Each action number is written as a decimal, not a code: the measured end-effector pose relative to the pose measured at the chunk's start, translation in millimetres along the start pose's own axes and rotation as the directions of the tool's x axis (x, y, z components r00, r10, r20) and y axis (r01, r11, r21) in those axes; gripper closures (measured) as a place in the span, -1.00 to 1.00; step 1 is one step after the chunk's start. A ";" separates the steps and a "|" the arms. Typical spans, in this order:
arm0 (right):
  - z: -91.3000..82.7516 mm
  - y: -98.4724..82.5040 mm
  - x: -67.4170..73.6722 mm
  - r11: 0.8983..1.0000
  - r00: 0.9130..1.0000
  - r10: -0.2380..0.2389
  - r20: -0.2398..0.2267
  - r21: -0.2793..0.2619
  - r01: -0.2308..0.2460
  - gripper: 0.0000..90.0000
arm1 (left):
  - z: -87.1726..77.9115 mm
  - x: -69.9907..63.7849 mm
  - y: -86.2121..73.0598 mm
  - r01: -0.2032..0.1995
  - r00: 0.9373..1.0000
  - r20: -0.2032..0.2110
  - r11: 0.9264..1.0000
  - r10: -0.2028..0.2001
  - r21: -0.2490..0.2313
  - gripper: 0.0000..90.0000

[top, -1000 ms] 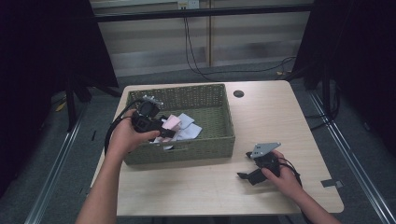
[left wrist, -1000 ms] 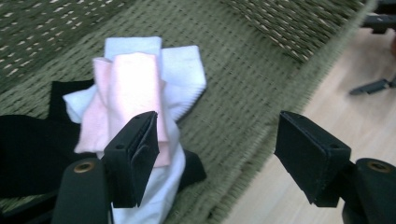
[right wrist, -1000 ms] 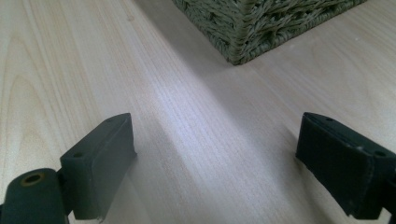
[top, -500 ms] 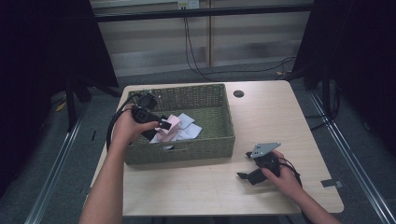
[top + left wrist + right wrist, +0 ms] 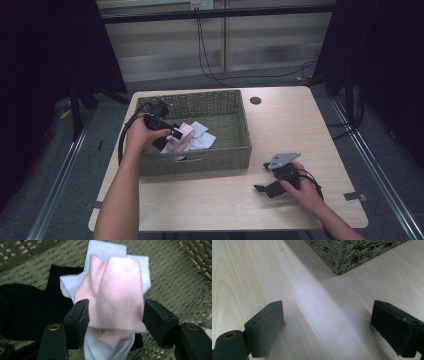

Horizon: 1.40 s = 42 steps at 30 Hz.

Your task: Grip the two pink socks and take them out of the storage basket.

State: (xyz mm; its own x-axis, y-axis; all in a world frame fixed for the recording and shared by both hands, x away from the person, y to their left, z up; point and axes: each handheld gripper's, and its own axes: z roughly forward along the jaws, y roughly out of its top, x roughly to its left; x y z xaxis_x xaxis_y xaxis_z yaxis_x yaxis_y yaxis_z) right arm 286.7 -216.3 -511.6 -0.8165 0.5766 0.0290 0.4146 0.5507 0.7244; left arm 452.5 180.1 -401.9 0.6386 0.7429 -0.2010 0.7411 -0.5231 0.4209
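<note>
Inside the green woven basket my left gripper reaches down over a pile of socks. A folded pink sock lies between its jaws, on top of a white sock and beside a black sock. The jaws have just been closing in, and its pads now stand at the pink sock's two sides. From above, the pink sock sits at the gripper's tip. On the bare table, front right, my right gripper rests open with nothing between its jaws.
The basket's corner stands just ahead of the right gripper. A round cable hole sits in the tabletop behind the basket. Light wood stretches to the right of the basket and in front of it.
My left gripper has moved down and to the right into the basket, onto the pink sock. The right hand has stayed where it was.
</note>
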 end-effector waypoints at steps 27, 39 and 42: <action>-0.1 0.1 0.1 1.000 1.000 0.002 -0.001 0.001 -0.002 -0.77 | -46.2 -10.8 18.2 0.025 0.999 0.019 0.996 -0.026 0.084 0.95; 0.2 0.3 -0.1 1.000 1.000 -0.001 -0.001 0.000 0.001 -0.77 | -75.3 -18.0 27.6 0.022 0.999 0.035 0.996 -0.025 0.083 0.95; 0.2 0.3 -0.1 1.000 1.000 -0.002 -0.002 0.001 0.002 -0.77 | -80.6 -20.5 29.1 0.020 0.999 0.045 0.997 -0.023 0.073 0.95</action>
State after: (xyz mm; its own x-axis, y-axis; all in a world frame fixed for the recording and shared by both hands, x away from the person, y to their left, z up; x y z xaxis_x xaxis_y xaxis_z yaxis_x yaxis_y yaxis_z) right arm 287.0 -216.1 -511.5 -0.8181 0.5743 0.0292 0.4135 0.5522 0.7240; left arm 444.2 183.4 -314.3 0.6299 0.7354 -0.2498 0.7667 -0.5375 0.3512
